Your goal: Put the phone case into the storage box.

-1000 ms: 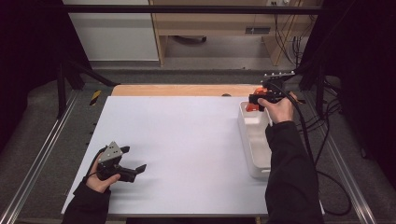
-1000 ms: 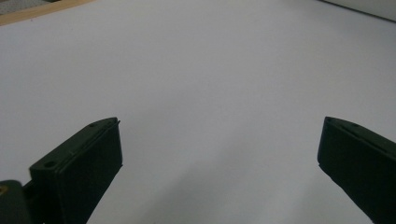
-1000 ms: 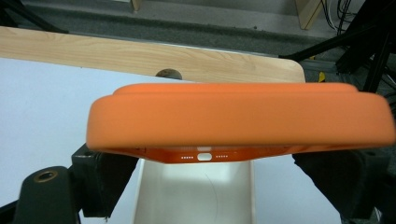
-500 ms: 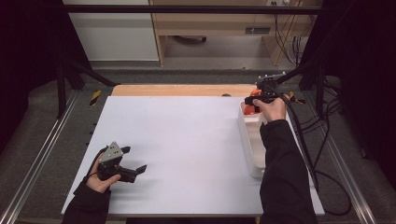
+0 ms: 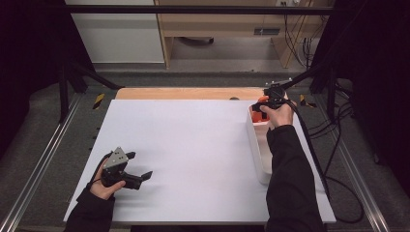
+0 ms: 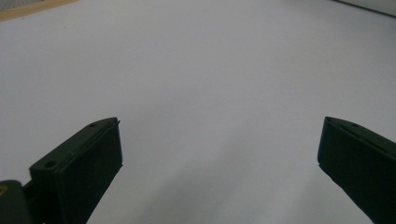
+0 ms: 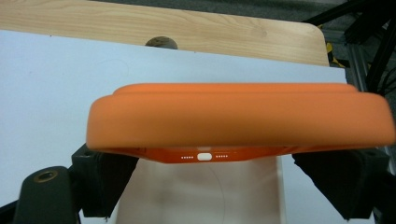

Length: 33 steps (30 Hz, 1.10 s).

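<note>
The counter [image 5: 193, 159] carries a white tray [image 5: 257, 145] directly beneath your right tongs [image 5: 261, 107]. Those tongs grip the orange phone case [image 7: 238, 123] across its width, port edge facing you, so it hangs level above the tray's far end. Your left tongs [image 5: 140, 178] rest wide apart, holding nothing, well clear.

An orange phone case [image 7: 238, 119] lies level, end-on, above the white bin [image 5: 255, 145].

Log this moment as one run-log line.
right gripper: shut on orange silicone phone case | over white tray | left gripper: open, idle
</note>
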Tool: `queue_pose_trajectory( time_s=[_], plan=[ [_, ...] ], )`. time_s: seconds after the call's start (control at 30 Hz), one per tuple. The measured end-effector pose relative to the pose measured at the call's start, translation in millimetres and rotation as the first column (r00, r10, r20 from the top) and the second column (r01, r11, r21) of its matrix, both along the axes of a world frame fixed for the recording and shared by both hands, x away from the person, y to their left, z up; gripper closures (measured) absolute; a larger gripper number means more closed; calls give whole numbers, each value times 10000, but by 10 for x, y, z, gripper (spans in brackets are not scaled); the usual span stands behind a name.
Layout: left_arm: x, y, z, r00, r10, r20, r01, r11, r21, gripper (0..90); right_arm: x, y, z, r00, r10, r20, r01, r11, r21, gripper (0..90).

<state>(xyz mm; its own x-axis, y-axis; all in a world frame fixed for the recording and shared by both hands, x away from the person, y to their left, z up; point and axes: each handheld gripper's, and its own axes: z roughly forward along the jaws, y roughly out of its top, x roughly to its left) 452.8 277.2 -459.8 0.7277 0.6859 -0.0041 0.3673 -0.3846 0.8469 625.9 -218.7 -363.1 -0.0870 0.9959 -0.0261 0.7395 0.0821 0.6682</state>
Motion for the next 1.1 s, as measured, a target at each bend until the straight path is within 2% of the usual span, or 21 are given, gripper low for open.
queue_pose_trajectory(
  time_s=[0.5, 1.1],
  plan=[
    [6, -6, -17, 10000, -56, -56, 56, 10000, 44, 0, 148, 42, -188, 9990, -164, -424, 156, 9997, -183, 154],
    [8, -14, -28, 9999, -80, -91, 80, 9999, 78, 0, 195, 58, -227, 9992, -147, -359, 141, 9998, -152, 148]
  ],
)
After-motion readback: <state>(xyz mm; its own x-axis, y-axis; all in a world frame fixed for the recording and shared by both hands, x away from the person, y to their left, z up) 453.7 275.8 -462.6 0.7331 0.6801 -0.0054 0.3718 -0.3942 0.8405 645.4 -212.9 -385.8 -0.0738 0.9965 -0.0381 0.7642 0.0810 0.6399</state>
